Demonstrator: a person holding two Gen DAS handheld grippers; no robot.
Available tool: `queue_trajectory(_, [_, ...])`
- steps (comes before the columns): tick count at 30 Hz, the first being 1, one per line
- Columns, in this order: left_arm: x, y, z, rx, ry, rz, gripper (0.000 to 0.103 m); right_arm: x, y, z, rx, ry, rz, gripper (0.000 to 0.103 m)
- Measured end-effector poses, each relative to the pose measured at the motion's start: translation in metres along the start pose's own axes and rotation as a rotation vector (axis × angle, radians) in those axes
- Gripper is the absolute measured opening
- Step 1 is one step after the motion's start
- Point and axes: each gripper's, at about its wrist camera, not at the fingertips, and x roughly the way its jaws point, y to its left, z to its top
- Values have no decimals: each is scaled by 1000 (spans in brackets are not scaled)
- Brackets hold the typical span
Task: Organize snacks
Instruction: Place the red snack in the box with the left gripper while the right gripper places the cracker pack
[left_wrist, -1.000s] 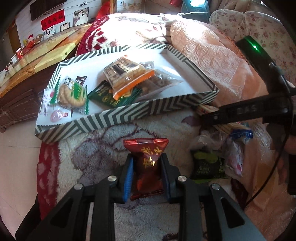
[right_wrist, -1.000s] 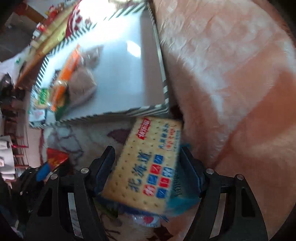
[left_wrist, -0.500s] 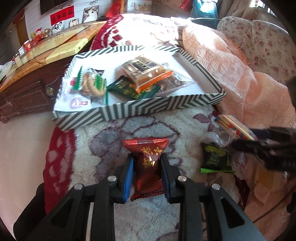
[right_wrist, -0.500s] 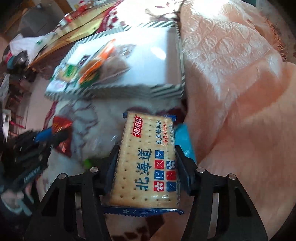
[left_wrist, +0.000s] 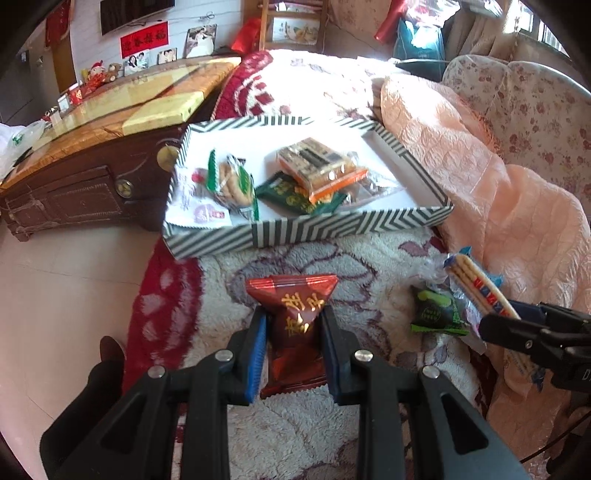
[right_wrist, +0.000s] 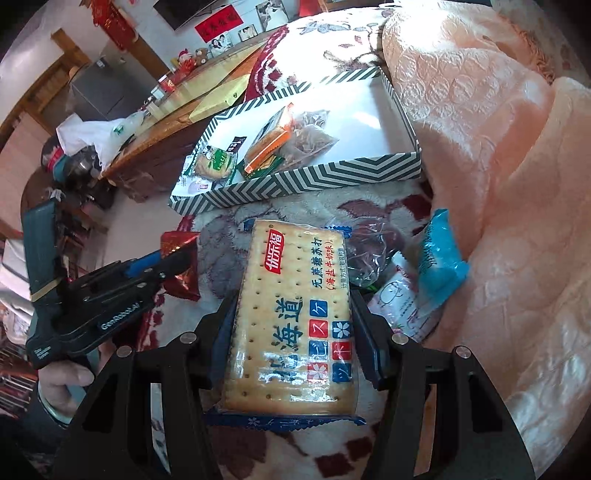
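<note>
A fleecy floral blanket (left_wrist: 295, 424) covers the bed, carrying a striped box (left_wrist: 332, 229) of snacks. The left hand-held gripper (left_wrist: 293, 325) pinches a dark red packet (left_wrist: 295, 317) just short of the box; the right hand-held gripper (right_wrist: 293, 314) clamps a cracker pack (right_wrist: 295, 317) nearby.

Cracker pack (right_wrist: 295, 325) reads 优乐福, 北海道, 无蔗糖苏打; left tongs (right_wrist: 173, 258) body reads GenRobot.AI

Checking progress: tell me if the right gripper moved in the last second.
Yes. In the left wrist view, the right gripper has drawn back from the striped box corner, down beside the green packet.
</note>
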Motion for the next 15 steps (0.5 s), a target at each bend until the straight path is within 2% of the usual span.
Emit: queue_trajectory(15, [-28, 2, 23, 6, -63, 38, 30, -29, 12, 18, -38, -31, 10, 57])
